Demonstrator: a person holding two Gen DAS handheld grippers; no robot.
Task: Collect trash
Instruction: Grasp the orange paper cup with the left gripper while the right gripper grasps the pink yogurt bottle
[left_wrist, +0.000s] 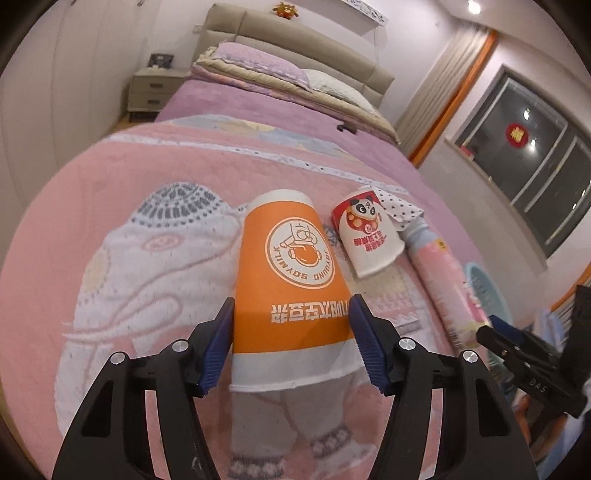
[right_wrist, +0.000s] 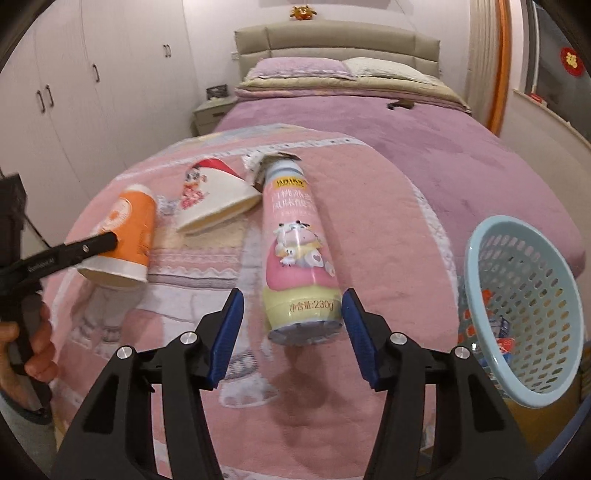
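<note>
Left gripper (left_wrist: 291, 345) stands apart, straddling the orange cup (left_wrist: 291, 273), which lies on its side on the bed (right_wrist: 443, 173), left of the bottle (right_wrist: 301, 254). Panda cup (right_wrist: 214, 195) lies between them. Right gripper (right_wrist: 291, 336) stands apart around the bottle's base; right pad looks touching, left clear. Judgement: centre each item between the pads, close gently on the cup to avoid crushing, lift clear. Blue basket (right_wrist: 476, 280), right of the bottle at the bed edge, tilted, holds some wrappers
</note>
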